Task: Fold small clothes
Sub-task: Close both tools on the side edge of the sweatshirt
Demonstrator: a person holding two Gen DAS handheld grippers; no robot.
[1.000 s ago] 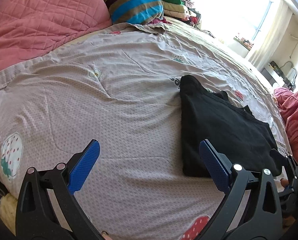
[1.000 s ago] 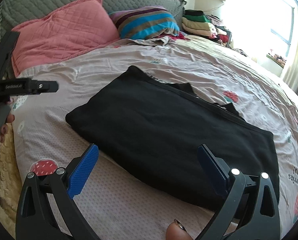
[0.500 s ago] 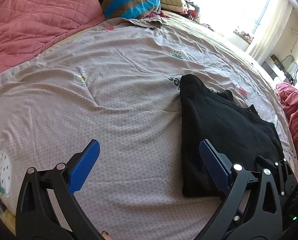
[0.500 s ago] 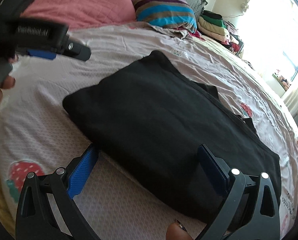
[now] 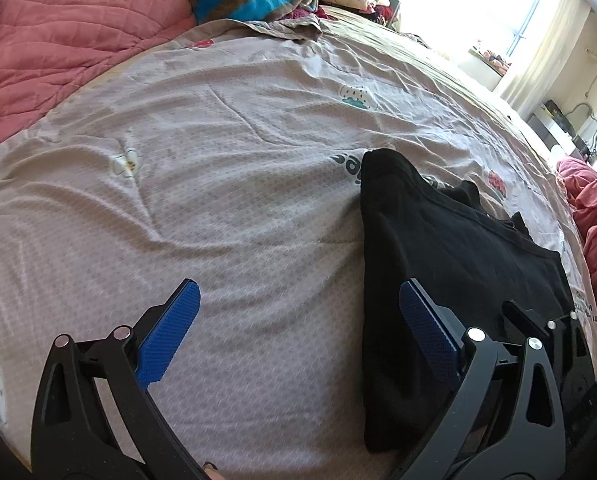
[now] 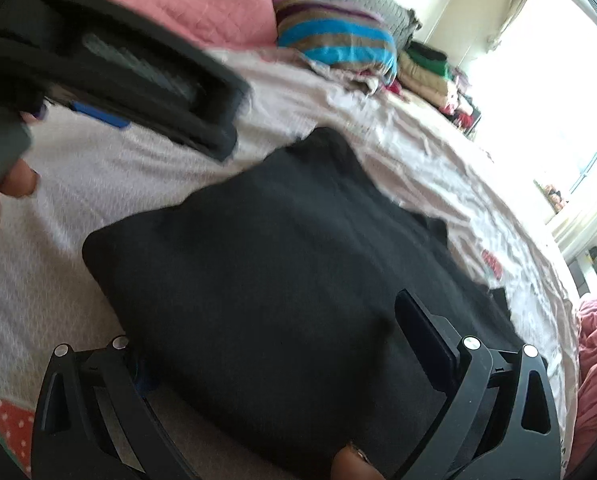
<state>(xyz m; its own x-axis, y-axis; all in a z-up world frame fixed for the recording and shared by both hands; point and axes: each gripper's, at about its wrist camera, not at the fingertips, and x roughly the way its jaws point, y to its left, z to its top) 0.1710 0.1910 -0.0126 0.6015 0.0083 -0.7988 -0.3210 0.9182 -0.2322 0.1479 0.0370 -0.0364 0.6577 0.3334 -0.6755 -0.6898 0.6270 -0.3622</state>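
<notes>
Black folded cotton garment (image 6: 298, 264) lies between the spread right gripper (image 6: 274, 320); closing may bunch layers. Left gripper (image 5: 298, 320) gapes empty.

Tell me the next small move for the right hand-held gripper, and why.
Probably close the right hand-held gripper on the near edge of the black garment: its fingers are open and straddle that edge, so a grip comes before any fold.

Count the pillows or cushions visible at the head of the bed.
2. A pink quilted pillow lies at the far left, and a striped cushion sits just to its right, beside a stack of folded clothes. More may be hidden outside the views.
</notes>
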